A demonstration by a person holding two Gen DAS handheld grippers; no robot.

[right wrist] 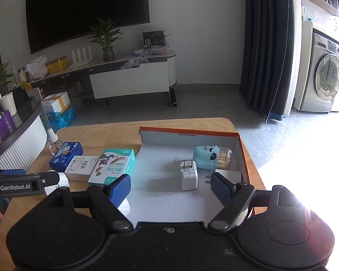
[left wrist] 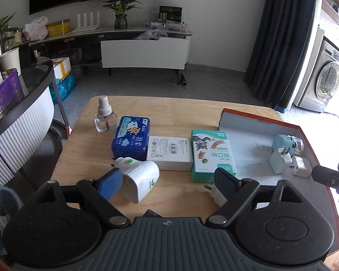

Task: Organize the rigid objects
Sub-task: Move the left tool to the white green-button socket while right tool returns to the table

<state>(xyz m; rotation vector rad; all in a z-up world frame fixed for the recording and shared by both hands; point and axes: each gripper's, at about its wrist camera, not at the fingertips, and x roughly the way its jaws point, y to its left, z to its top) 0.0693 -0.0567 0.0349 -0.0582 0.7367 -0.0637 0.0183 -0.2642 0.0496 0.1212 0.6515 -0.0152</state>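
Where it lies open, tray (right wrist: 241,155) holds chargers (right wrist: 188,176).

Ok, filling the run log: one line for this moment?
left gripper open, empty | right gripper open over box | white charger boxed

Left gripper (left wrist: 167,181) spread wide, empty; right gripper (right wrist: 171,187) likewise, both level

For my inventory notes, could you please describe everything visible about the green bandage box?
The green bandage box is a flat teal-and-white carton, cardboard by its look, printed with a cartoon cat, Chinese characters and "50". It looks closed and lies face up on the wooden table, between the white barcode box, which it seems to touch, and the orange-rimmed tray. Neither gripper holds it.
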